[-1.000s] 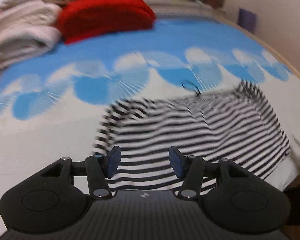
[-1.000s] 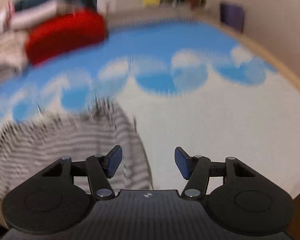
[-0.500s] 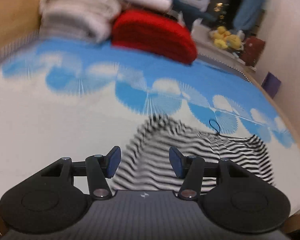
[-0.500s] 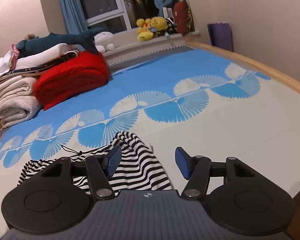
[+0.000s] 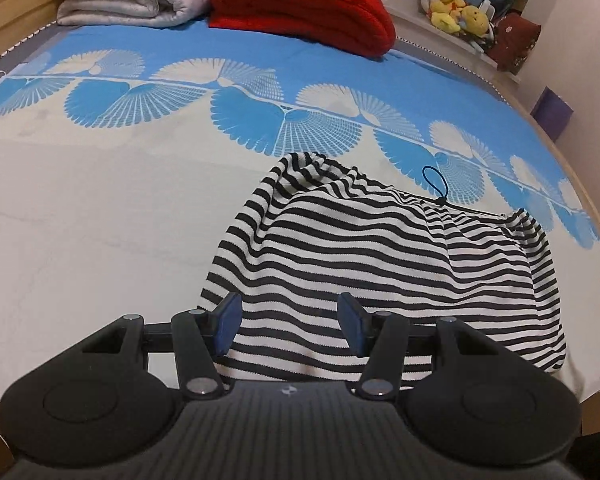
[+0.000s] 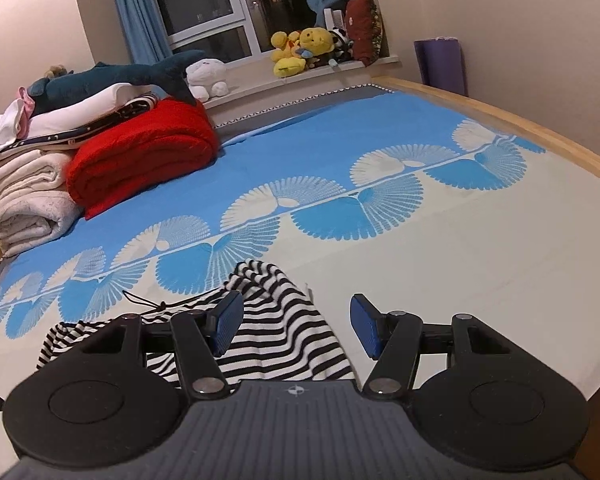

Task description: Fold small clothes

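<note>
A black-and-white striped garment [image 5: 380,260] lies rumpled on the bed near its front edge, with a thin black drawstring loop [image 5: 434,180] at its far side. It also shows in the right wrist view [image 6: 284,320]. My left gripper [image 5: 288,322] is open and empty, held just above the garment's near left part. My right gripper [image 6: 296,330] is open and empty, above the garment's right edge; its left finger [image 6: 228,322] is over the stripes and its right finger [image 6: 364,330] over bare sheet.
The bed has a blue and white fan-patterned sheet [image 5: 140,184]. A folded red blanket [image 6: 140,156] and white folded blankets [image 6: 24,204] are stacked at the far side. Plush toys [image 6: 300,52] sit on the windowsill. A wooden bed frame [image 6: 540,136] runs along the right.
Both grippers have swung and steadied over the garment's near side; the blur is gone. The garment lies in the same place. Both jaws stay open.
</note>
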